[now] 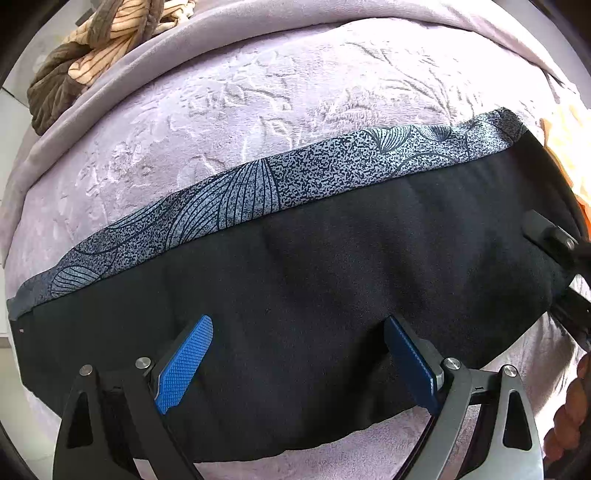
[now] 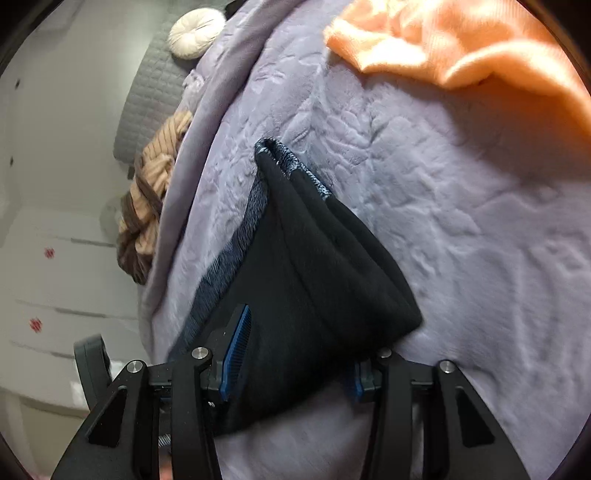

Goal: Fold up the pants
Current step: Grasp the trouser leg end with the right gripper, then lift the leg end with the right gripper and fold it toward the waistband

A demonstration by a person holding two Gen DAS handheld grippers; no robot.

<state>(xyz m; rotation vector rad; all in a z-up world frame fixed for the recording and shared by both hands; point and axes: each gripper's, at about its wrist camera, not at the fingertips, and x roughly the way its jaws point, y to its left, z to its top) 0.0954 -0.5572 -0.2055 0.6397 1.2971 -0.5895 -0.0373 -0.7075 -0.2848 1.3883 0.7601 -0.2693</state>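
On the bed (image 1: 258, 92), both grippers, left gripper (image 1: 299, 332) and right gripper (image 2: 299, 354), spread wide, gripping nothing: close squarely on the pants (image 1: 332, 266) edge before folding.

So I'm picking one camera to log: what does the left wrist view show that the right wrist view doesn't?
Left only: the pants stretched out full width, their patterned strip along the far edge, and the open left tool over them. Right only: one end of the pants, a white cushion, and the open right tool. Both: purple blanket, orange cloth, striped brown cloth.
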